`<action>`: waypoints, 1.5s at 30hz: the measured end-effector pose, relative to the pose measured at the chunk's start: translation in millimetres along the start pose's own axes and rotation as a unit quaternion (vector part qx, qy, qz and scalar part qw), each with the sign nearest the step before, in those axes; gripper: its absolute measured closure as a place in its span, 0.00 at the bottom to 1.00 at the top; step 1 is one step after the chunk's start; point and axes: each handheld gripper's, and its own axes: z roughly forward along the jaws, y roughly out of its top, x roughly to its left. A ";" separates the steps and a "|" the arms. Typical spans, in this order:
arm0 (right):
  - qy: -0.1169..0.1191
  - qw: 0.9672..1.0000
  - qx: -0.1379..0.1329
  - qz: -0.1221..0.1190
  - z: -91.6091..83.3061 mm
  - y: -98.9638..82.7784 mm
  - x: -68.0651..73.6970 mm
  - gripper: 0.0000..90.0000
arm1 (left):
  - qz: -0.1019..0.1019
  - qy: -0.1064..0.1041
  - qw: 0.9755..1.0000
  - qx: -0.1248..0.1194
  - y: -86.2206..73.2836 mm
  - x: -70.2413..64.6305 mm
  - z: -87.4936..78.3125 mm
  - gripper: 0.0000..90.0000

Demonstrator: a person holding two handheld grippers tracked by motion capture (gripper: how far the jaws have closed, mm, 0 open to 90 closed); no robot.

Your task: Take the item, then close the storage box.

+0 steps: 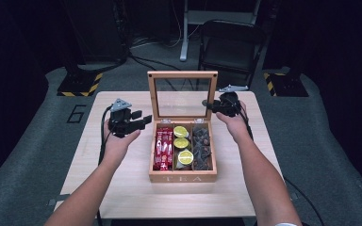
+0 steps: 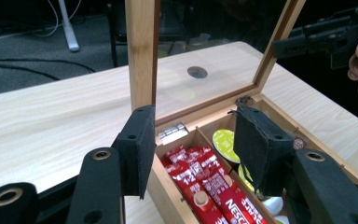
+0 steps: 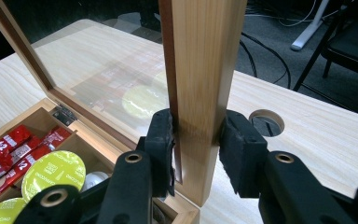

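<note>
A wooden tea box (image 1: 183, 178) marked TEA stands mid-table with its glass lid (image 1: 182, 74) upright. It holds red sachets (image 1: 163, 148) on the left, green-topped capsules (image 1: 181, 143) in the middle and dark tea bags (image 1: 201, 146) on the right. My right gripper (image 1: 207, 104) is shut on the lid's right frame post (image 3: 205, 60), a pad on each side (image 3: 198, 140). My left gripper (image 1: 143, 120) hovers open at the box's left rear corner. Between its jaws (image 2: 191, 135) I see the sachets (image 2: 209, 186) and a capsule (image 2: 226, 142).
The light wood table (image 1: 122, 188) has a round cable hole (image 3: 266, 122) behind the box. A black folding chair (image 1: 231, 42) stands beyond the far edge. Yellow-black striped bases (image 1: 82, 84) sit on the floor at both back corners.
</note>
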 end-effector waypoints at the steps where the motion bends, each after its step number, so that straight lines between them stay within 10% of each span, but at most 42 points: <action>1: 0.000 1.000 0.000 -0.002 0.2 0.2 -0.3 0.72 | 0.001 0.001 1.000 0.000 -1.0 -0.3 0.8 0.53; 45: -0.002 1.000 -0.004 0.018 6.4 1.1 -3.3 0.73 | -0.020 -0.018 0.999 0.030 -44.7 -19.9 20.9 0.53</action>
